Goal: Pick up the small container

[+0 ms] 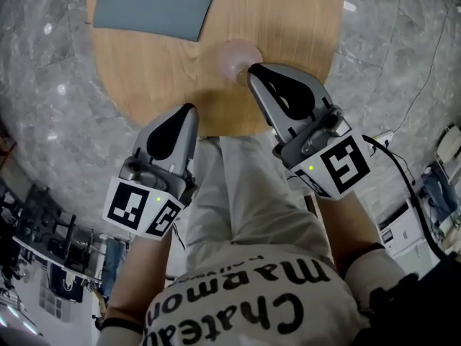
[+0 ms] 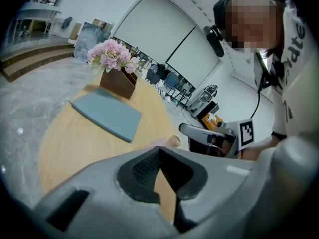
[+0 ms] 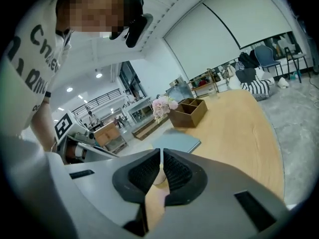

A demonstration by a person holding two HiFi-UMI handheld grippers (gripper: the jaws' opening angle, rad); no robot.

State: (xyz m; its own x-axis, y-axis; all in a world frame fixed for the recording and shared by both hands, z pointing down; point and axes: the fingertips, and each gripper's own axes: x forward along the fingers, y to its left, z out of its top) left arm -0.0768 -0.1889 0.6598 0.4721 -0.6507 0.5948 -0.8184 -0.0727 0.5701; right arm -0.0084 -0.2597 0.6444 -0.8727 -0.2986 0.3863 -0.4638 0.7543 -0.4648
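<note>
A small, pale pink translucent container (image 1: 232, 55) stands on the round wooden table (image 1: 295, 20), near its front edge. My right gripper (image 1: 253, 69) is shut with nothing in it, and its tip lies just right of the container and close to it. In the right gripper view the container (image 3: 159, 177) shows low between the pads of that shut gripper (image 3: 162, 151). My left gripper (image 1: 189, 109) is also shut and empty, at the table's front edge, nearer me and left of the container. From the left gripper (image 2: 159, 149) the container (image 2: 174, 141) sits just ahead.
A grey-blue mat (image 1: 155, 6) lies at the back of the table. Behind the mat stands a wooden box with pink flowers (image 2: 118, 81). Grey marble floor surrounds the table, with cables (image 1: 414, 186) and equipment at the right.
</note>
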